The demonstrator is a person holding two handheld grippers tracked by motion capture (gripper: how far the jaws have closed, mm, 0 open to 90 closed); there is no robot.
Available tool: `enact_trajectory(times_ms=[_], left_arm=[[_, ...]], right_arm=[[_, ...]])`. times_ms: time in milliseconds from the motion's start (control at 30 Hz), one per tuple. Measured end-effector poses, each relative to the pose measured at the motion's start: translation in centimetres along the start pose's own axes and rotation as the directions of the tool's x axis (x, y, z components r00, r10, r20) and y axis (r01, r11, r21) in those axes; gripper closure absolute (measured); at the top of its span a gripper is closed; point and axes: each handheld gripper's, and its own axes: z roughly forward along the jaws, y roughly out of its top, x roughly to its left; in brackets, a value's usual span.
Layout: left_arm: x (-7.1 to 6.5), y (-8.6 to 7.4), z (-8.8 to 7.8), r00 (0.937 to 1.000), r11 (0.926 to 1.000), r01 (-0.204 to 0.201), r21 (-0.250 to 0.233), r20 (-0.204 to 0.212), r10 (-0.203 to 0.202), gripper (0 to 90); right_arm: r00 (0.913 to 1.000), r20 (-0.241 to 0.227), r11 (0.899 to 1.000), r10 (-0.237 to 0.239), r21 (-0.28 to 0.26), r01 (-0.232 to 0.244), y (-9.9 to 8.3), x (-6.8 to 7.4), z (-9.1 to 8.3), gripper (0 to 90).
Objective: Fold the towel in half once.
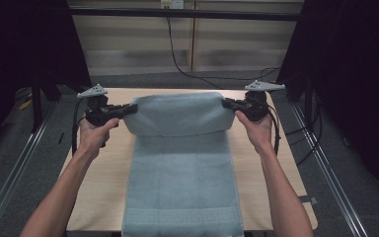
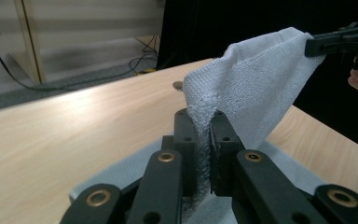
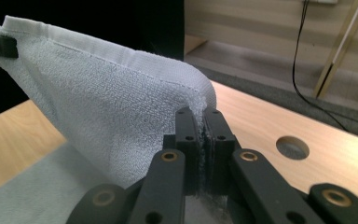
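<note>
Left gripper and right gripper each clamp a far corner of the towel, its length running toward the counter's near edge.

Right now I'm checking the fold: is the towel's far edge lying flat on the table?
No, both hand-held grippers, left and right, hold the towel's far edge up off the table.

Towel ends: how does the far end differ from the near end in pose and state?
The far end is lifted off the table and curves over; the near end lies flat. The far end is pinched by the left hand-held gripper and right hand-held gripper; the near end lies free. Both are pale blue.
</note>
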Motion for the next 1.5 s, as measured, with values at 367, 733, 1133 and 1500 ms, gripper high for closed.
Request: enact_trajectory(times_ms=[367,733,1133,1500], left_arm=[[-5.3,-0.4,-4.7,0.9927,0.9953,-0.095,-0.019,0.072,0.096,84.0],[-8.1,-9.3,-3.9,0.9851,0.9928,-0.071,0.096,0.163,0.055,83.9],[-9.9,-17.1,-6.3,0.9714,0.9778,-0.028,0.208,0.237,-0.022,78.5],[-8.7,-14.6,-5.9,0.9759,0.9911,-0.014,0.132,0.217,-0.015,61.1]], right_arm=[[0.9949,-0.058,0.996,-0.083,-0.038,0.08,0.0,3.5,-5.8,86.8],[0.9911,-0.133,0.999,0.004,0.04,0.002,-10.6,6.5,-8.0,86.4],[0.9815,-0.189,0.989,0.029,0.151,0.0,-16.9,10.0,-10.6,79.4],[0.9778,-0.2,0.984,0.064,0.176,-0.029,-17.2,9.6,-10.9,55.5]])
